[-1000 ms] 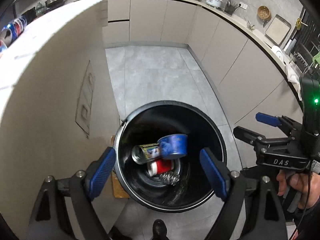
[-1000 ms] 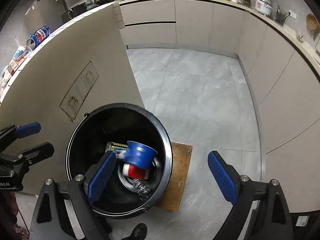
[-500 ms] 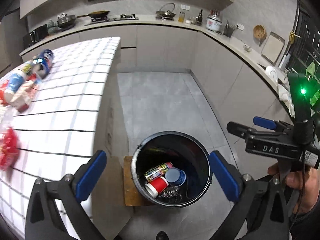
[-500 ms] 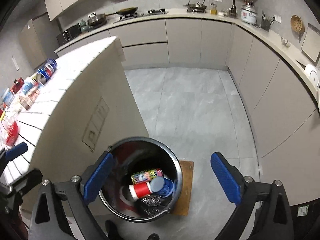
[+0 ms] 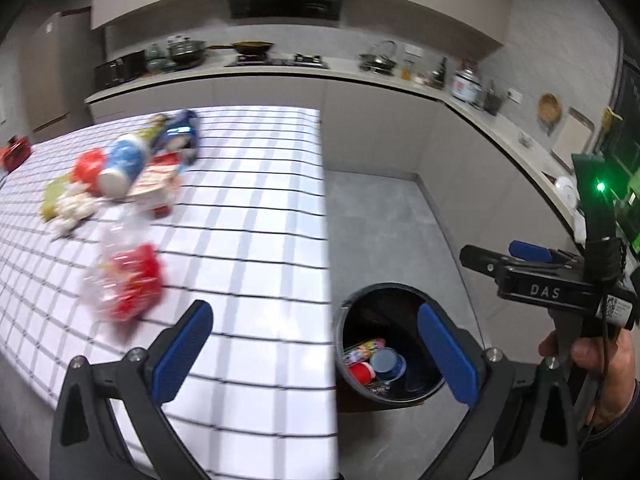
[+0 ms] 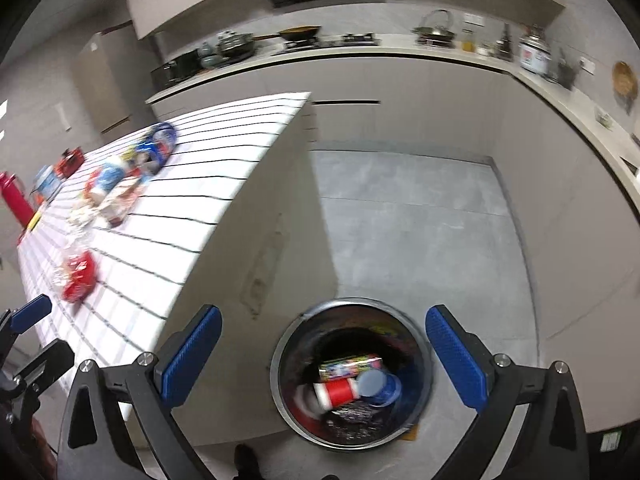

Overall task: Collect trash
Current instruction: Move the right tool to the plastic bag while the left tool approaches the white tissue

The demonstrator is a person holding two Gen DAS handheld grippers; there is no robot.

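A black trash bin (image 5: 347, 312) (image 6: 280, 364) stands on the floor beside the table's end. In it lie a red cup (image 5: 362, 372) (image 6: 338, 394), a blue cup (image 5: 386, 362) (image 6: 378, 386) and a printed can (image 5: 362, 350) (image 6: 350, 364). On the white checked table (image 5: 248, 220) (image 6: 208, 184) rest a red-and-clear bag (image 5: 128, 284) (image 6: 76, 276) and, farther back, a pile of wrappers and bottles (image 5: 124, 164) (image 6: 116, 184). My left gripper (image 5: 314, 312) (image 6: 32, 332) hangs open over the table edge, nothing in it. My right gripper (image 6: 323, 314) (image 5: 520, 256) is above the bin, jaws opening, nothing between them.
A grey kitchen counter (image 5: 400, 80) with a stove, pans and a kettle runs along the back and right walls. Grey tiled floor (image 6: 400, 220) lies between it and the table. A red bottle (image 6: 14, 196) stands at the table's far left. A hand (image 5: 588, 360) holds the right gripper.
Both grippers rose away from the bin, which now looks smaller. The blue cup dropped from mid-air to the bin's bottom. The table top and its trash came into view. Both jaws widened.
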